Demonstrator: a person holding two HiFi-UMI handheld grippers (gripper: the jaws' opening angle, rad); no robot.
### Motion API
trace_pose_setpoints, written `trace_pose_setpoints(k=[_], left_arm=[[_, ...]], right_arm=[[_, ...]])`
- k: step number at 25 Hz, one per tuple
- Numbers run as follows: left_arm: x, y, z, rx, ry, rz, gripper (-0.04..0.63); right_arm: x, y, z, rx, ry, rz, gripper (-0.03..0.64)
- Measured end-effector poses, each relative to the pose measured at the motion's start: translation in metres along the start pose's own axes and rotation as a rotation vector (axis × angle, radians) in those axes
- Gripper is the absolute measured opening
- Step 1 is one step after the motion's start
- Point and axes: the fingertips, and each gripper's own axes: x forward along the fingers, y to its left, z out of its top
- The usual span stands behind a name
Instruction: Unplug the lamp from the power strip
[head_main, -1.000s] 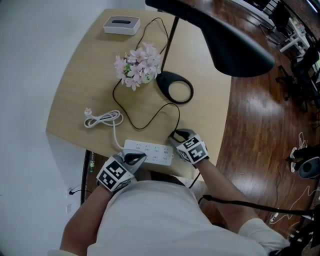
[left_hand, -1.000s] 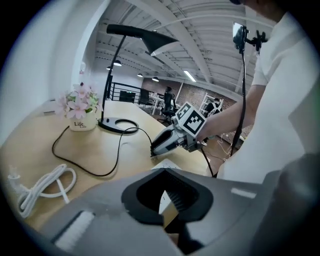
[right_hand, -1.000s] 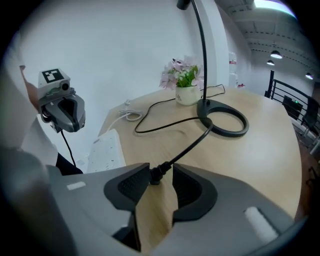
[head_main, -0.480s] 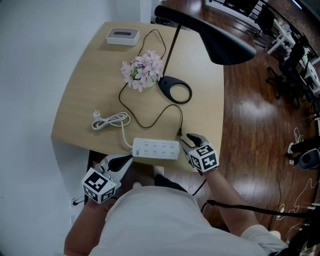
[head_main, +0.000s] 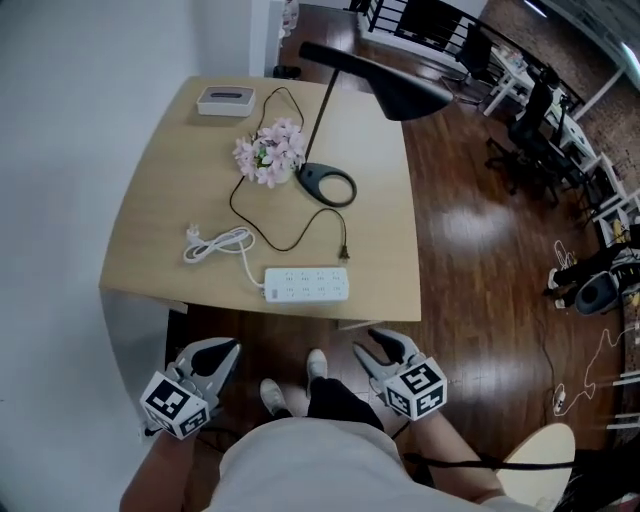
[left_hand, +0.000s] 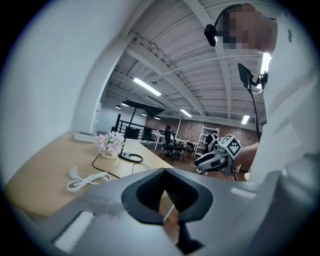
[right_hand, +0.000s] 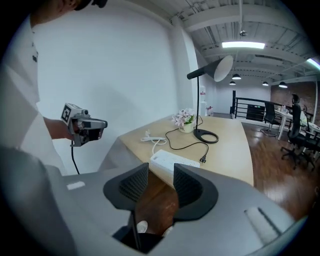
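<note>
The white power strip (head_main: 306, 284) lies near the table's front edge. The lamp's black plug (head_main: 345, 252) rests on the tabletop just beyond the strip's right end, out of its sockets. Its cord runs back to the black lamp base (head_main: 326, 184). Both grippers hang in front of the table, over the floor. My left gripper (head_main: 222, 350) is at the lower left; in the left gripper view its tips (left_hand: 164, 172) meet, with nothing between them. My right gripper (head_main: 378, 345) stands open and empty, and the strip (right_hand: 172, 164) shows beyond its jaws (right_hand: 161, 170).
A pot of pink flowers (head_main: 268, 152) stands left of the lamp base, and a white box (head_main: 225, 100) sits at the table's far edge. The strip's own white cable and plug (head_main: 215, 243) lie coiled on the left. The lamp head (head_main: 380, 80) overhangs the far right. Wooden floor lies on the right.
Both grippers have drawn back off the table toward the person. The right gripper has let go of the lamp plug, which now lies apart from the strip. The head view has pulled back.
</note>
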Motion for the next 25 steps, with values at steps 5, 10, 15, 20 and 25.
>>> trace_pose_setpoints(k=[5, 10, 15, 20, 25], left_arm=[[-0.017, -0.042, -0.005, 0.01, -0.02, -0.021, 0.003], [-0.038, -0.114, -0.008, 0.025, -0.057, -0.038, 0.003], [-0.06, -0.219, -0.031, 0.04, -0.053, -0.068, 0.005], [-0.087, -0.294, -0.062, 0.041, -0.004, -0.065, 0.005], [-0.116, -0.331, -0.066, 0.069, 0.016, -0.047, 0.005]], right_arm=[[-0.051, 0.035, -0.027, -0.06, -0.005, 0.003, 0.161], [-0.111, 0.058, -0.049, -0.074, -0.077, 0.013, 0.158], [-0.183, 0.092, -0.114, -0.032, -0.116, 0.067, 0.156], [-0.23, 0.11, -0.175, 0.062, -0.112, 0.086, 0.153], [-0.272, 0.139, -0.188, 0.068, -0.145, 0.095, 0.15]])
